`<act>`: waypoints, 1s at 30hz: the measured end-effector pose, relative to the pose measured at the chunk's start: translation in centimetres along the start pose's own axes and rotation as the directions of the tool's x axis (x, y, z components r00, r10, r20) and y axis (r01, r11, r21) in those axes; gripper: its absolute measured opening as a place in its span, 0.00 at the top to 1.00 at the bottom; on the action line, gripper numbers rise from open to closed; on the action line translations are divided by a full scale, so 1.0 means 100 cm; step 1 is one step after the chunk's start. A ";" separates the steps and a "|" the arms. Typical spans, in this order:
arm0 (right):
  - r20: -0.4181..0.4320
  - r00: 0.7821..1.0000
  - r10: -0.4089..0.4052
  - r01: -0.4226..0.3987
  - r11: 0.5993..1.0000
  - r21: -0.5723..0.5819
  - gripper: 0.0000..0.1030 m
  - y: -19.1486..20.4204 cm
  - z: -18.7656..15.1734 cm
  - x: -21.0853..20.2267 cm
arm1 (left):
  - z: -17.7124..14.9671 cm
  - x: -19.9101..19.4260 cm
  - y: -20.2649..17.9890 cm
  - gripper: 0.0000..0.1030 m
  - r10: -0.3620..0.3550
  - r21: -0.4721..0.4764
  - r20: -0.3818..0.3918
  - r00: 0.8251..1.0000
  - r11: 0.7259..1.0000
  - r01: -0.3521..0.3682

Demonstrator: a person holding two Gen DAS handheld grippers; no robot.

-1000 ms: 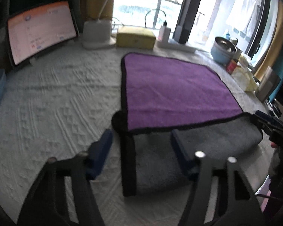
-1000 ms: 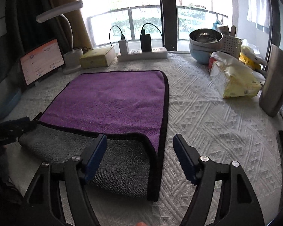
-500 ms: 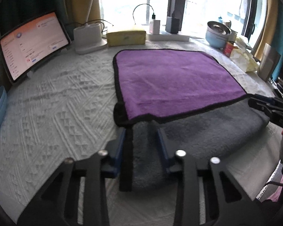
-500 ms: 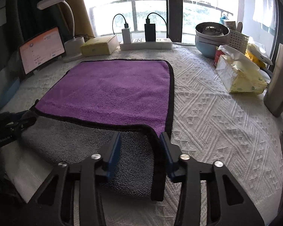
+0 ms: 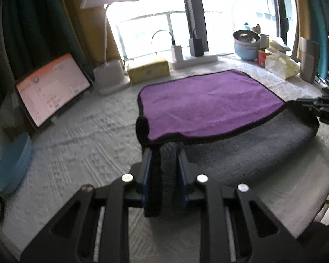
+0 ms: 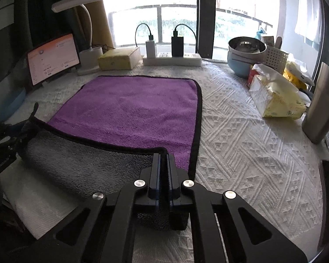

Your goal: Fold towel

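The towel (image 5: pixel 208 105) is purple on top and grey underneath, with a black hem. It lies on the white textured table cover, and its near edge is turned up so the grey side (image 5: pixel 241 153) shows. My left gripper (image 5: pixel 164 153) is shut on the towel's near left corner. My right gripper (image 6: pixel 163 159) is shut on the near right corner of the towel (image 6: pixel 131 109). Each gripper shows at the side edge of the other's view.
Along the back stand a tablet (image 6: pixel 52 60), a desk lamp (image 6: pixel 87 52), a yellow box (image 6: pixel 118 59) and a power strip (image 6: pixel 172 58). Bowls (image 6: pixel 245 54), tissue packs (image 6: pixel 276 96) and a metal container (image 6: pixel 322 105) crowd the right. A blue dish (image 5: pixel 13 164) sits at left.
Both grippers went from wide open astride the near corners to shut on them. Both have lifted slightly, raising the near edge.
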State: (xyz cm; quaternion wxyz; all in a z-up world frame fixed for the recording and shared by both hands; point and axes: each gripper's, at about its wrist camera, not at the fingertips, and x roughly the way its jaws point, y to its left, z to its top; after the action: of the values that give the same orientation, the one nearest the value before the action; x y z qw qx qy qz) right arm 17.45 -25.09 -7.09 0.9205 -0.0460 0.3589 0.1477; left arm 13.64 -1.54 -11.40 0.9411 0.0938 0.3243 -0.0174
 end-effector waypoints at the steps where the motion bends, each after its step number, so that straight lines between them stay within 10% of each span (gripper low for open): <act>1: 0.006 1.000 0.005 -0.005 1.000 0.000 0.95 0.000 0.000 -0.003 | 0.000 -0.001 -0.002 0.78 0.009 0.008 0.005 1.000 1.000 -0.009; 30: 0.217 0.976 0.002 0.002 1.000 -0.019 0.95 -0.006 0.045 -0.047 | 0.051 -0.016 0.030 0.84 -0.135 -0.093 0.114 0.984 0.985 0.146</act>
State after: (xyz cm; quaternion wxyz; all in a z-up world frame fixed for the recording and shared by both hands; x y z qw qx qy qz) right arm 17.21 -25.90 -0.62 0.9536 -0.0385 0.2550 0.1552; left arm 15.77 0.38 -5.94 0.9572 0.0220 0.2794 -0.0724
